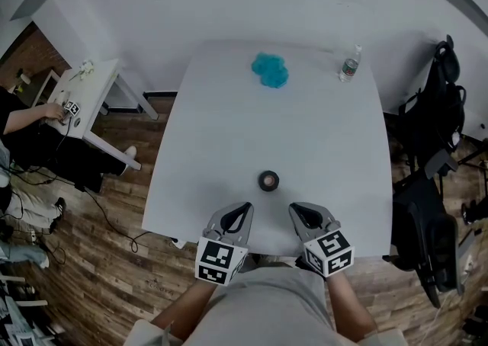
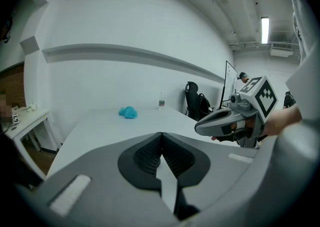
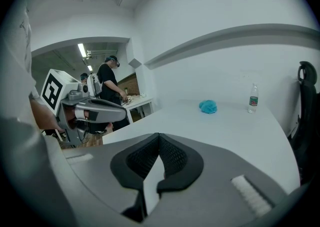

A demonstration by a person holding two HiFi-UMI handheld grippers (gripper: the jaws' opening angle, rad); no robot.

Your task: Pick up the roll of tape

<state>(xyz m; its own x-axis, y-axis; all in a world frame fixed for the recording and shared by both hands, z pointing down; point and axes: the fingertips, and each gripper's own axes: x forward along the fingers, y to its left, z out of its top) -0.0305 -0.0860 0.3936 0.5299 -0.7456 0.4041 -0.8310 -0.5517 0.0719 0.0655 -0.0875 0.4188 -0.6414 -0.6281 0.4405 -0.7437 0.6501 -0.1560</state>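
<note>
The left gripper [image 1: 246, 206] and right gripper [image 1: 293, 206] were just grey shells with black ribbed pads [image 2: 145, 153] and black-and-white marker cubes [image 1: 216, 261], worn with a greyish shirt [image 1: 267, 306].

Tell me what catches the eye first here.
A bright blue crumpled thing stands out at the far end of the white table, with a water bottle near the far right corner. Near the front edge a small dark roll of tape lies alone, just ahead of the left gripper and right gripper, both shut and empty.
</note>
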